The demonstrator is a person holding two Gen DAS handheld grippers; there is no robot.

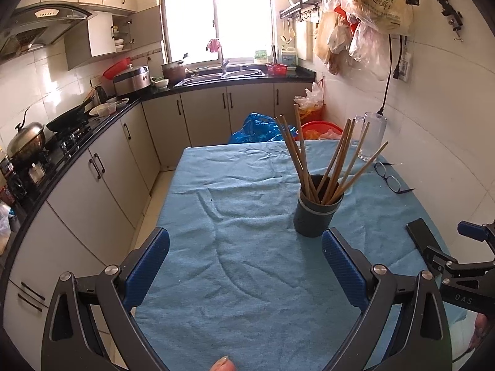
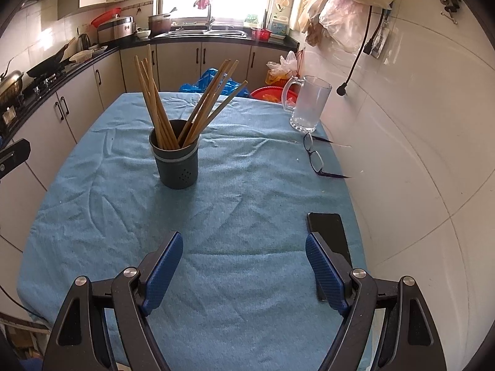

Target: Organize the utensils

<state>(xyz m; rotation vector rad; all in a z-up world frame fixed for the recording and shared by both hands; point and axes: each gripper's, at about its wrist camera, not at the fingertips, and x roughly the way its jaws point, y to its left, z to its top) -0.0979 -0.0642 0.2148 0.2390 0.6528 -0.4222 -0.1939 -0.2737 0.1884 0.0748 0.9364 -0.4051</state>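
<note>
Your left gripper [image 1: 246, 266] hangs wide and empty; the dark cylindrical plastic holder [image 2: 175, 162] stands mid-cloth, gathering the splayed wooden chopsticks [image 2: 161, 105] upright; your right gripper [image 2: 244, 273] gapes wide, holding nothing.

Left gripper [image 1: 246, 247]: jaws spread wide, blue pads [image 1: 148, 267] facing each other, nothing between them, pointed forward and downward. Fingertip [image 1: 223, 364] visible at the lower edge of the left wrist view. Right gripper [image 2: 244, 252]: jaws likewise wide apart, blue pads [image 2: 164, 270] empty, tilted more steeply downward. Part of the right gripper also visible at the right edge of the left wrist view.
</note>
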